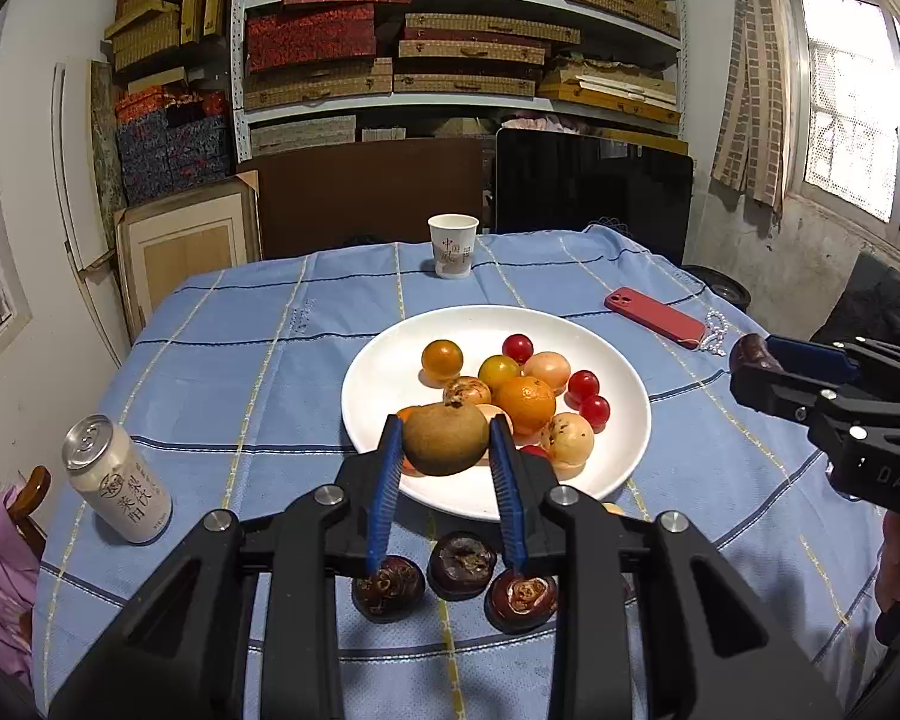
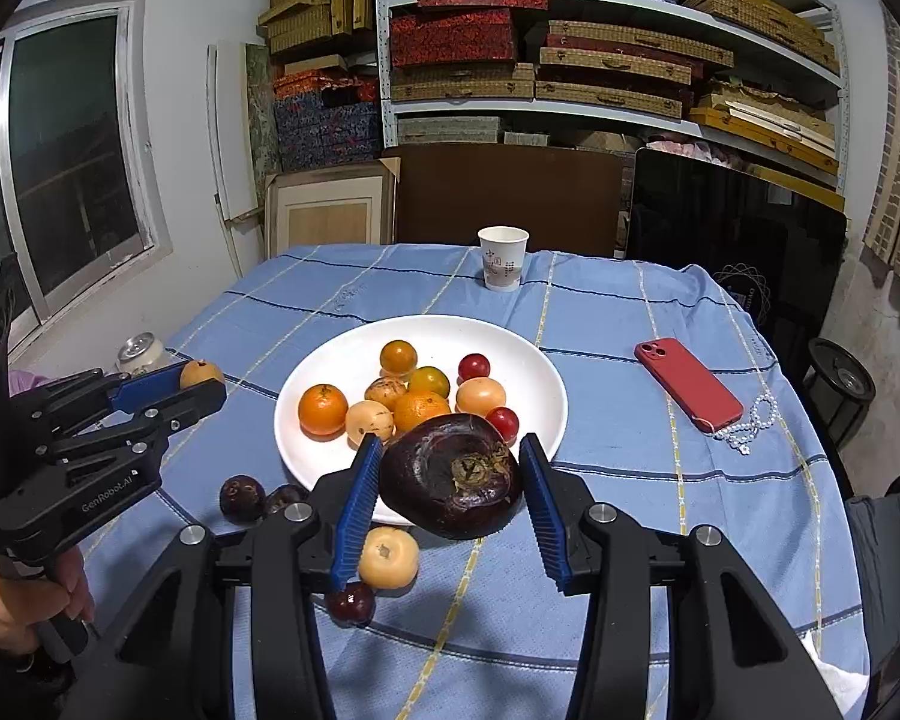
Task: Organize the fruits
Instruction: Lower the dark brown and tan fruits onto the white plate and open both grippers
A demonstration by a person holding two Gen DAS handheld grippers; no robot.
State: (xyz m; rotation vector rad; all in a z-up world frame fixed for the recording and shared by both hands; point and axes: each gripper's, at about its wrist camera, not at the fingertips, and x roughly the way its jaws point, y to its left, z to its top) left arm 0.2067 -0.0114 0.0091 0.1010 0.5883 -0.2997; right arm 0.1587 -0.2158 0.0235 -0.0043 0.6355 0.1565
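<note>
Most fruit sits on the white plate (image 1: 378, 360) mid-frame; each tool pinches one more, left tool (image 1: 447, 444) a brown fruit (image 1: 446, 438), right tool (image 2: 450, 480) a dark fruit (image 2: 450, 474); several dark ones (image 1: 462, 564) wait low on the counter (image 1: 240, 360).

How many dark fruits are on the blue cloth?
3, in a row before the white plate: left fruit, middle fruit, right fruit. The left hand-held gripper may hide others.
</note>
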